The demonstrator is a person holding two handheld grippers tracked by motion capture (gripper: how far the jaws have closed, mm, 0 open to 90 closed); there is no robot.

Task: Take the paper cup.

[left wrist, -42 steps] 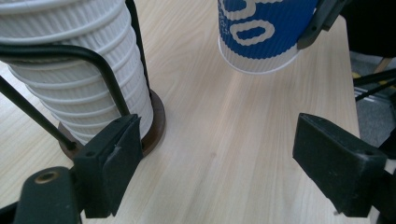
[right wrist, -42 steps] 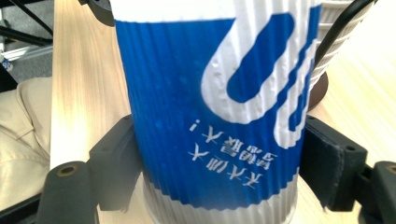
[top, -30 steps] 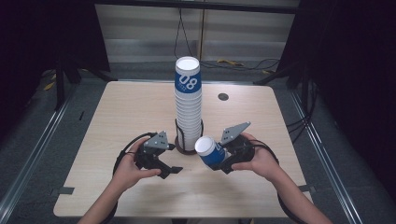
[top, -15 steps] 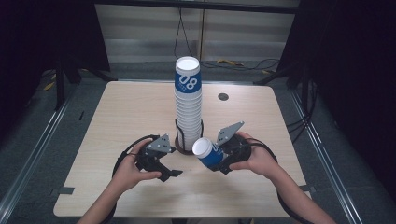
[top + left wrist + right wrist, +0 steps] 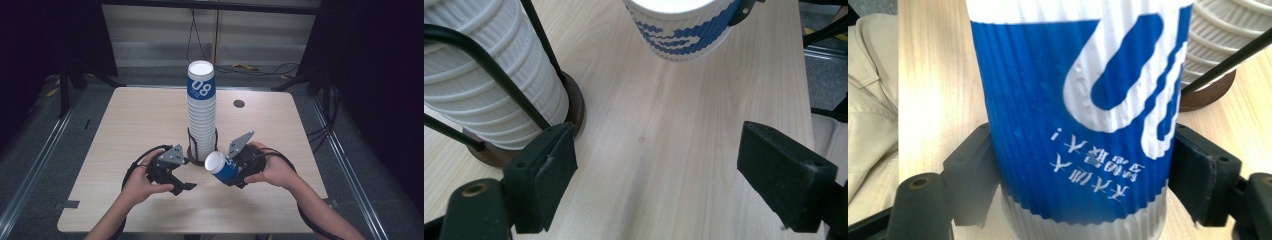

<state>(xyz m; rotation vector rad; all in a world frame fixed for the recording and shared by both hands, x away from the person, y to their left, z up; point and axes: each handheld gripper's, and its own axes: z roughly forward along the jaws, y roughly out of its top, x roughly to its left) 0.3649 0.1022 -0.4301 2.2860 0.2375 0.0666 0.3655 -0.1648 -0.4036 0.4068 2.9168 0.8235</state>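
Right claw [image 5: 231,167] was clamped on a blue paper cup [image 5: 220,168] tilted just above the surface [image 5: 130,125], beside the cup stack [image 5: 202,115] — left claw [image 5: 186,187], jaws apart, empty — best righted before release.

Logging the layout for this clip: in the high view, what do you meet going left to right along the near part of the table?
Left hand → left gripper, jaws open and empty → blue and white paper cup, tilted → right gripper shut on it → right hand.
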